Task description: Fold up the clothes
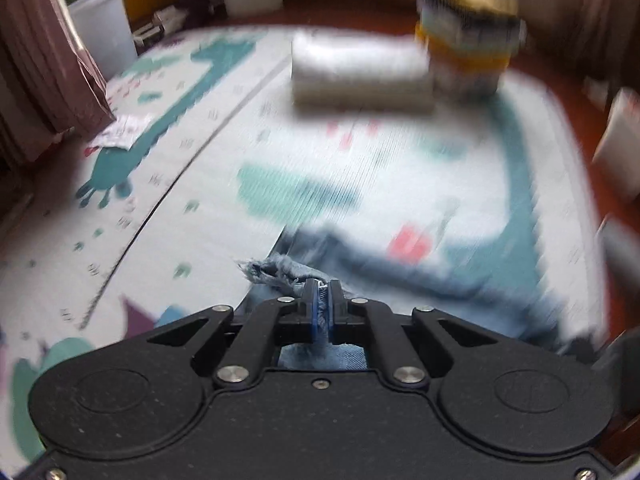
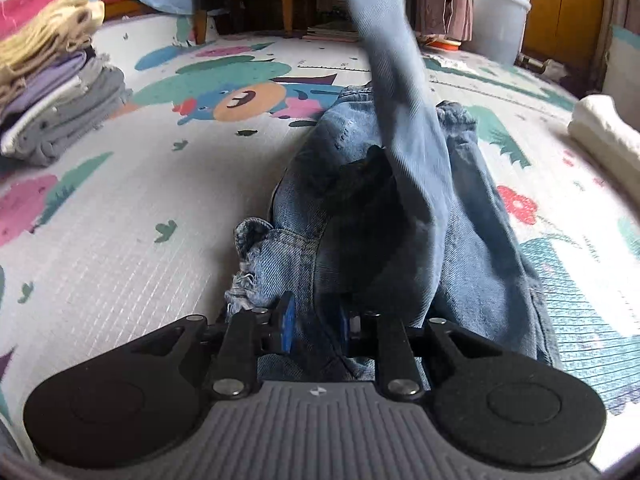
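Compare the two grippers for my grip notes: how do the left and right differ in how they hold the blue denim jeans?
The left gripper is pinched nearly shut on a frayed hem of the blue denim jeans; the right gripper stands wider, around a thick fold. The left's denim is lifted, while the right's lies near the patterned play mat. Both have black linkages and blue pads.

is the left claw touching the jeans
Touching. The left wrist view shows the left claw shut on a frayed edge of the jeans, with denim pinched between its blue pads.
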Motion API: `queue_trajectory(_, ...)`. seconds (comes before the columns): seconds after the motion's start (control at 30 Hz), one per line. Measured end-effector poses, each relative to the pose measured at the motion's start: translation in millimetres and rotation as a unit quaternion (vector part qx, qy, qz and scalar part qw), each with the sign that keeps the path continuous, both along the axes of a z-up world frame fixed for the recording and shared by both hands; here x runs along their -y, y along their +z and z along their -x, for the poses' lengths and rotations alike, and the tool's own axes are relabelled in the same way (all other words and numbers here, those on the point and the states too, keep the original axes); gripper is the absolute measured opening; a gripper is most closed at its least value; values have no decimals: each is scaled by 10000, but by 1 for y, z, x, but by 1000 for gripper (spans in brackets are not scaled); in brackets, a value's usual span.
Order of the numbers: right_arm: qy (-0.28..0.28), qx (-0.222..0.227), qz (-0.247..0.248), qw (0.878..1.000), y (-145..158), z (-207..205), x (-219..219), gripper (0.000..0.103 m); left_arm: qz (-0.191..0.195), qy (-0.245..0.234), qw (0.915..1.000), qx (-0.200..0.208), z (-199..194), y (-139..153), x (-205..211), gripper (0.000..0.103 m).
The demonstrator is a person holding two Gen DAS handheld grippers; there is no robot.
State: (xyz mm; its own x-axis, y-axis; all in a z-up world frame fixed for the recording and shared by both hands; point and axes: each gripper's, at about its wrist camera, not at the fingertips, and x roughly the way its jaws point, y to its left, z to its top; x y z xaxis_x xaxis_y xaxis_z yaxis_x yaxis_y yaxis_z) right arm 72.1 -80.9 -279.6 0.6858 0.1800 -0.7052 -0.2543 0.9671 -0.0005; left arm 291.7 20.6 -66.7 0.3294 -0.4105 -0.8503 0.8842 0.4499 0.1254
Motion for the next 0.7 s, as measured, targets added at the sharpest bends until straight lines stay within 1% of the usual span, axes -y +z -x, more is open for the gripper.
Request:
queue_trajectory(0.03, -3, 36, 29, 10000, 1, 3, -1, 24, -237, -91, 9997, 62, 1, -10, 3, 3)
queue_trajectory(0.07, -17, 112, -24, 9999, 3, 6, -1, 24, -333, -137, 9993, 48, 1, -16, 4, 3)
queue_trajectory(0.1, -66, 253, -92, 9996, 7, 12, 1, 24, -311, -136, 9994, 2, 0, -19, 3, 3)
queue_trajectory(0.17, -225, 585, -78, 9980, 15, 21, 6, 25, -304, -163, 9994, 36, 0, -18, 0, 3)
queue_trajectory(0.23, -465, 844, 95, 9953, 20, 23, 11, 39, -298, -203, 9993, 86, 0, -12, -2, 3)
queue_trajectory(0.27, -570, 931, 169, 9939, 21, 22, 13, 50, -219, -207, 9995, 80, 0, -8, -4, 3)
queue_trajectory(0.3, -634, 952, 225, 9932, 21, 18, 15, 52, -110, -212, 9997, 64, 1, -2, -6, 3)
queue_trajectory(0.33, -672, 952, 283, 9928, 21, 12, 17, 52, -12, -231, 9997, 61, 2, 4, -7, 3)
queue_trajectory(0.37, -663, 910, 309, 9932, 19, 4, 18, 51, 67, -274, 9996, 63, 4, 9, -7, 3)
queue_trajectory(0.4, -633, 834, 317, 9940, 17, -3, 20, 46, 127, -330, 9994, 69, 6, 14, -7, 3)
queue_trajectory(0.43, -646, 747, 377, 9944, 15, -9, 23, 45, 181, -388, 9991, 78, 8, 18, -6, 3)
queue_trajectory(0.47, -663, 651, 402, 9949, 13, -14, 26, 41, 203, -412, 9989, 111, 9, 21, -6, 3)
queue_trajectory(0.5, -618, 555, 317, 9960, 11, -17, 30, 16, 219, -421, 9988, 138, 10, 23, -5, 3)
queue_trajectory(0.53, -538, 545, 374, 9964, 11, -16, 31, 3, 236, -406, 9988, 165, 8, 24, -5, 3)
queue_trajectory(0.57, -384, 702, 674, 9945, 11, -11, 27, 4, 234, -360, 9989, 189, 5, 24, -5, 3)
queue_trajectory(0.63, 6, 1099, 1336, 9849, 11, 4, 13, 4, 232, -237, 9993, 186, -5, 21, -5, 3)
queue_trajectory(0.67, 206, 1193, 1582, 9800, 9, 11, 6, 4, 291, -217, 9992, 145, -9, 21, -4, 3)
queue_trajectory(0.7, 359, 1175, 1626, 9790, 8, 15, 2, 4, 366, -212, 9991, 100, -13, 22, -2, 3)
